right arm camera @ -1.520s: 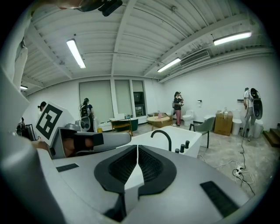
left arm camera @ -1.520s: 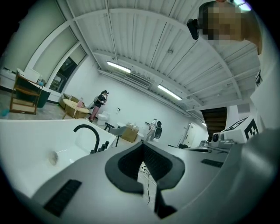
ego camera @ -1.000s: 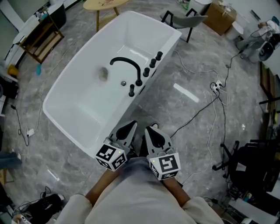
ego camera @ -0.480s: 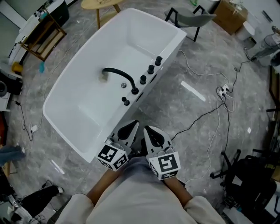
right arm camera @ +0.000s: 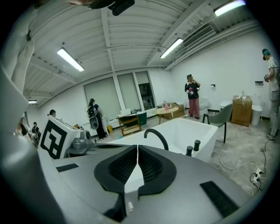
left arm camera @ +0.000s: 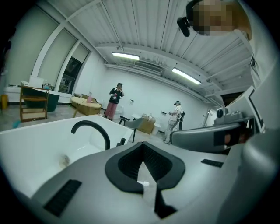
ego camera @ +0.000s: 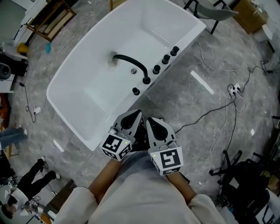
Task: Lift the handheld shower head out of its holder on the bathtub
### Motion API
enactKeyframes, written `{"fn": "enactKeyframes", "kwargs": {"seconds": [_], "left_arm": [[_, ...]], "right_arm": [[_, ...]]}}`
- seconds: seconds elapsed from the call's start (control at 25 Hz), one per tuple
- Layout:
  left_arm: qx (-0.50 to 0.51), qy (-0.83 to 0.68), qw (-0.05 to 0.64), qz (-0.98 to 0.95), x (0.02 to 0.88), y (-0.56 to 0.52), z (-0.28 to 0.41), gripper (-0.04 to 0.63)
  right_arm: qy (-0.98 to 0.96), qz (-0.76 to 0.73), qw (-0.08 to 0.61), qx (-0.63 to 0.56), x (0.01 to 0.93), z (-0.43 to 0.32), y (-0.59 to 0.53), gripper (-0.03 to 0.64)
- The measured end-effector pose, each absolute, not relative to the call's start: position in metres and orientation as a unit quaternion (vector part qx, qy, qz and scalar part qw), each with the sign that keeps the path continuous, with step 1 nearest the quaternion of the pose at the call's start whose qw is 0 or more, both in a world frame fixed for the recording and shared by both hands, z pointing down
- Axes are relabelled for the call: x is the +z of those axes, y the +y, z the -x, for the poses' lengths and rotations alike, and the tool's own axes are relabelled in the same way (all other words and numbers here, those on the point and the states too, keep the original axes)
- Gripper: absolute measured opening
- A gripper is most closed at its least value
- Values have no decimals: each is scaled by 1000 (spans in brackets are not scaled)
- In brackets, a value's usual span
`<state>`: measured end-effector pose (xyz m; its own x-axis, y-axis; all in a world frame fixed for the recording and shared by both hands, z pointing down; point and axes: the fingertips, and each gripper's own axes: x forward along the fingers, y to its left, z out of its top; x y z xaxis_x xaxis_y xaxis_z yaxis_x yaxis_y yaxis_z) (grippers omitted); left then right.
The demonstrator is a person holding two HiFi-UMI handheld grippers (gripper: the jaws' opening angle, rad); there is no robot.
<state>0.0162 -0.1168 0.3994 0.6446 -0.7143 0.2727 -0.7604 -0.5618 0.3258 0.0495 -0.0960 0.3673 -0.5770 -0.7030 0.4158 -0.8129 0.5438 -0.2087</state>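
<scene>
In the head view a white bathtub [ego camera: 78,94] lies diagonally on the grey floor. A black arched spout [ego camera: 130,62] and several black fittings [ego camera: 156,69] stand in a row along its near-right rim; which fitting is the shower head I cannot tell. Side by side just short of that rim, my left gripper [ego camera: 135,113] and right gripper [ego camera: 149,120] are both shut and empty. The left gripper view looks over its closed jaws [left arm camera: 142,161] at the spout [left arm camera: 92,129]. The right gripper view shows its closed jaws [right arm camera: 136,158], the spout [right arm camera: 156,136] and two black knobs [right arm camera: 193,148].
Cables [ego camera: 214,109] and a power strip [ego camera: 236,89] trail over the floor to the right of the tub. A grey chair [ego camera: 212,11] stands beyond the tub's far end, a wooden rack [ego camera: 50,17] at top left. People stand far off [right arm camera: 192,94].
Both grippers have moved closer to the tub's near rim, which now sits higher and nearer in the head view. Both stay shut.
</scene>
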Motion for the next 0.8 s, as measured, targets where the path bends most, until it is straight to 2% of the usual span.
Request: {"fn": "enactKeyframes", "kwargs": {"seconds": [0.28, 0.72, 0.8], "left_arm": [[105, -418, 224, -874, 460, -123, 17, 5], [122, -441, 266, -849, 544, -141, 47, 6], [124, -447, 272, -843, 558, -150, 49, 28]], "right_arm": [[-855, -444, 164, 211, 392, -19, -88, 19], [-839, -440, 208, 242, 435, -1, -69, 20], [-836, -440, 216, 248, 442, -1, -66, 20]]}}
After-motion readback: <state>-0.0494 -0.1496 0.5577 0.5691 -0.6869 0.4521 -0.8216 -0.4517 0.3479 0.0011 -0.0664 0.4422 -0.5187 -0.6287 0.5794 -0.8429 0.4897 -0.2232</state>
